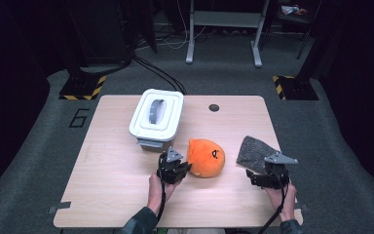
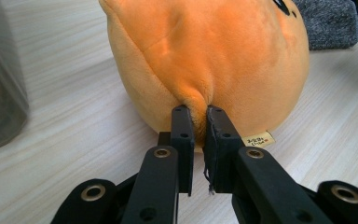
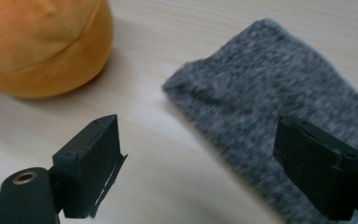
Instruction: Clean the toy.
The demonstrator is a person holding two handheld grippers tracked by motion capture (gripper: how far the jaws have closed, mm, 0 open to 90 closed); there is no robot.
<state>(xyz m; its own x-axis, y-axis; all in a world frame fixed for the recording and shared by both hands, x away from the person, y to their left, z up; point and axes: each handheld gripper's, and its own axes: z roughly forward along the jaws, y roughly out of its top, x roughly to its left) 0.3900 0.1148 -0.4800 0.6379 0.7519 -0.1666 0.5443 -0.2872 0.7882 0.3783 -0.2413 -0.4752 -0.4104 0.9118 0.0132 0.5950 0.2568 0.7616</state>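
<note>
The high view places the orange plush toy [image 1: 206, 157] just below the centre of the frame on the wooden desk [image 1: 112, 190], with the left gripper [image 1: 181, 169] against its lower left flank. From above, the fingers themselves cannot be made out at that contact. The left gripper view supplies this: the two black fingers [image 2: 182, 135] stand almost together at the lower centre of the frame, with a fold of the orange fabric pinched between them. It also records a small cream label [image 2: 259, 139] at the toy's base, right of the fingers, resting at desk level.

The grey cloth [image 1: 254, 152] lies at the right of the high view, well apart from the toy, and the right gripper [image 1: 265, 176] sits at its lower edge. The right gripper view shows its fingers [image 3: 93, 163] spread wide, one at lower left over bare desk, the other at lower right over the cloth, with nothing held between them. The toy's rounded edge occupies the upper left of that frame.

The high view alone takes in the white lidded box [image 1: 156, 117] with a grey handle, at the upper left of the desk, near the toy. A dark round hole [image 1: 214, 107] marks the desk's far edge.
</note>
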